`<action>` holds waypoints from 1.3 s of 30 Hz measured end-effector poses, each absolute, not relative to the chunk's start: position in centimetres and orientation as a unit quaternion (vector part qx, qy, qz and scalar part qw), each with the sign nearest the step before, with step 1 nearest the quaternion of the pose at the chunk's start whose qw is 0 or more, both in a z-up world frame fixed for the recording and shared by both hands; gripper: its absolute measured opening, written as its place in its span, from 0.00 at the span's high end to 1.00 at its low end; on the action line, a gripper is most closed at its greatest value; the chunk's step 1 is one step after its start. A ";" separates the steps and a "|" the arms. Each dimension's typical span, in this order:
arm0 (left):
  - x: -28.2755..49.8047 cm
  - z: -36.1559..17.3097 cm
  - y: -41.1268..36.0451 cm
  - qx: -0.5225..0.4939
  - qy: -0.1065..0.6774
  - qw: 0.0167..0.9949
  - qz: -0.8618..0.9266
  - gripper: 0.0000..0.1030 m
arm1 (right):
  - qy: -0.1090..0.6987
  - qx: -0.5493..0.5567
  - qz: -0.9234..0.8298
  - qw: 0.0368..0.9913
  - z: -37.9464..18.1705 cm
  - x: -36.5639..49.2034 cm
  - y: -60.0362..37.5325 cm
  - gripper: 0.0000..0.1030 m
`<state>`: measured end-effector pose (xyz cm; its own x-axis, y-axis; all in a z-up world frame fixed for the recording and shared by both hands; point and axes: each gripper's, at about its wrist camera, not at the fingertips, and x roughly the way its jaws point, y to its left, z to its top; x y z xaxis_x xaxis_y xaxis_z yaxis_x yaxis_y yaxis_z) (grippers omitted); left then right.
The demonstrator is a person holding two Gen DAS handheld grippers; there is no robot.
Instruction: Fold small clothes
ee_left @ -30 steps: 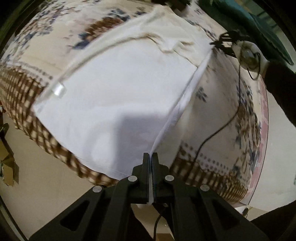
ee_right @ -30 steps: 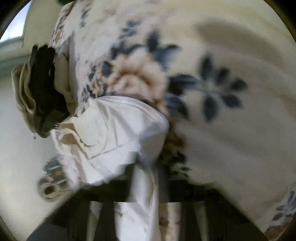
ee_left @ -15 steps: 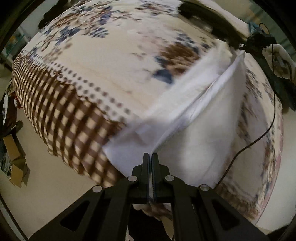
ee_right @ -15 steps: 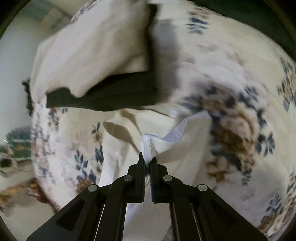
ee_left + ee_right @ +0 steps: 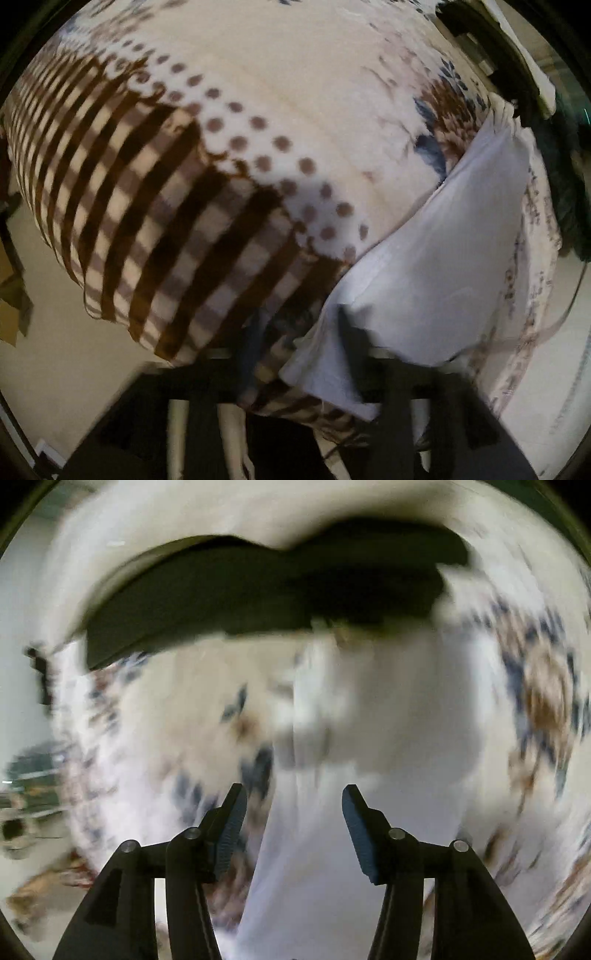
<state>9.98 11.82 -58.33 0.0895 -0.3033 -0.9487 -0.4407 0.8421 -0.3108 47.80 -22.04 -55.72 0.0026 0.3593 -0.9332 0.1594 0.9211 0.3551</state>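
Right hand-held gripper (image 5: pixel 293 821) spread above white garment (image 5: pixel 388 720); left hand-held gripper (image 5: pixel 295 354) blurred, apparently spread.

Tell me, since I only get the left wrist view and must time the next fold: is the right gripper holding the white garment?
Observer: No. The right gripper is open, jaws wide apart with nothing pinched; the white garment lies on the blanket under the gap.
Operator: What's straight ahead of it?
Observer: A dark folded garment lies across the floral blanket, beyond the white one. Motion blur hides whether the two touch.
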 end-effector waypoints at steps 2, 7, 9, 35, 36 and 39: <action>9.7 -58.6 12.2 -0.294 0.670 0.680 0.037 0.40 | 0.716 0.193 0.065 0.668 -56.0 42.1 -24.0 0.46; 11.5 -59.4 11.4 -0.268 0.682 0.681 0.012 0.41 | 0.806 0.213 0.032 0.551 -62.0 25.3 -25.5 0.46; 12.4 -59.4 10.6 -0.250 0.685 0.685 0.004 0.43 | 0.829 0.243 0.027 0.503 -64.6 19.7 -25.0 0.46; 44.6 -53.1 -5.5 -0.151 0.576 0.791 -0.137 0.38 | 0.652 0.394 0.040 0.647 -61.3 39.5 -38.5 0.44; 47.6 -53.5 -7.2 -0.142 0.571 0.797 -0.139 0.38 | 0.643 0.397 0.043 0.654 -61.4 41.2 -39.0 0.44; 52.5 -55.2 -10.5 -0.133 0.570 0.797 -0.148 0.39 | 0.622 0.393 0.051 0.675 -62.0 47.2 -40.5 0.44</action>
